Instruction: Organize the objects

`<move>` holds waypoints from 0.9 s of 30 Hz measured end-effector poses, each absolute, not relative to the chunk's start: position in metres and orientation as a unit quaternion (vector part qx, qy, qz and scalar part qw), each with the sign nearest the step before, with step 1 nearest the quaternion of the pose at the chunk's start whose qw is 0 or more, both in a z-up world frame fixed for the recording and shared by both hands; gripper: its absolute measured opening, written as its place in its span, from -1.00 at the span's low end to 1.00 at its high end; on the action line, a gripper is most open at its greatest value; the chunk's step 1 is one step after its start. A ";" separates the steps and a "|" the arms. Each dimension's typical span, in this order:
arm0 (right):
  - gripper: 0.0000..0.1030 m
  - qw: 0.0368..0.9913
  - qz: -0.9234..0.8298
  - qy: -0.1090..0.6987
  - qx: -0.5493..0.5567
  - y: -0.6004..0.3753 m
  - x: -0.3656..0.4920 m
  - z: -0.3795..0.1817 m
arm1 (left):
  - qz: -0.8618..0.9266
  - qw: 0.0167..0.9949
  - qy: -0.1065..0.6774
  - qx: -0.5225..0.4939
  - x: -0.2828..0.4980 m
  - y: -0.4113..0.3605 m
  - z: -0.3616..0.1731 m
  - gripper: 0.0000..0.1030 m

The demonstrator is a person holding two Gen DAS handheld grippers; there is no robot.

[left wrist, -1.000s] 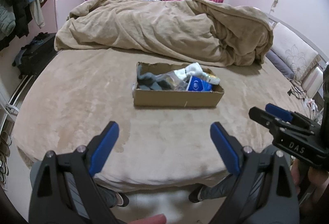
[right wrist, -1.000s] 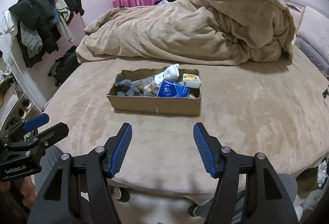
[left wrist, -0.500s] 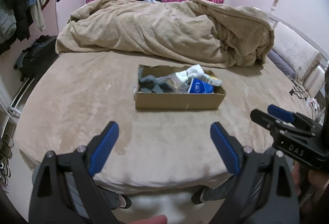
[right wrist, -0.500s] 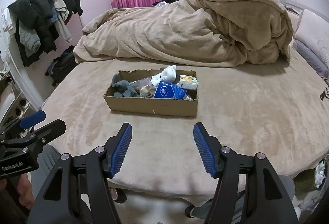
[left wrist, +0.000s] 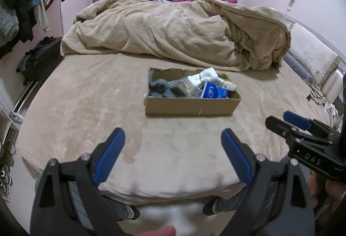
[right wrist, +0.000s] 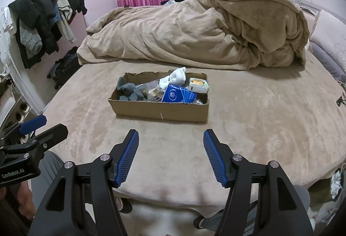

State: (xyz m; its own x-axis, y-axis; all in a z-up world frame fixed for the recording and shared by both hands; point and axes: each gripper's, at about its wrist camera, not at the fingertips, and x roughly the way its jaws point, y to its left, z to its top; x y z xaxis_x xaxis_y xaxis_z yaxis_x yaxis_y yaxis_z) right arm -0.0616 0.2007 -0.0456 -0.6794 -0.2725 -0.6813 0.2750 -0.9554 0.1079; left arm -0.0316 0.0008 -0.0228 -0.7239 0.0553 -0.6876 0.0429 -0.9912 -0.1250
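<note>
A rack of dark clothes is seen at far left against the pink wall, with a black suitcase on the floor below it. The left claw is held above the near edge of the bed, its blue pads spread wide with nothing between them. A shallow cardboard box is set near the middle of the bed, well apart from both claws. Inside it, from left to right, are placed grey socks, a clear bag whose contents cannot be made out, a white sock, a blue packet and a small pale pack. The right claw is likewise held parted and empty. A rumpled beige duvet is heaped behind the box, with pillows at far right.
</note>
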 end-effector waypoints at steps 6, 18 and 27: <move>0.27 0.151 -0.915 0.000 0.375 0.201 -0.062 -0.048 | 0.926 0.002 -0.066 -0.373 -0.032 0.000 -0.023 0.78; 0.27 0.153 -0.913 -0.005 0.377 0.201 -0.063 -0.049 | 0.926 0.000 -0.066 -0.373 -0.032 -0.001 -0.025 0.78; 0.27 0.153 -0.912 -0.005 0.380 0.200 -0.063 -0.048 | 0.926 0.001 -0.066 -0.373 -0.032 -0.002 -0.025 0.78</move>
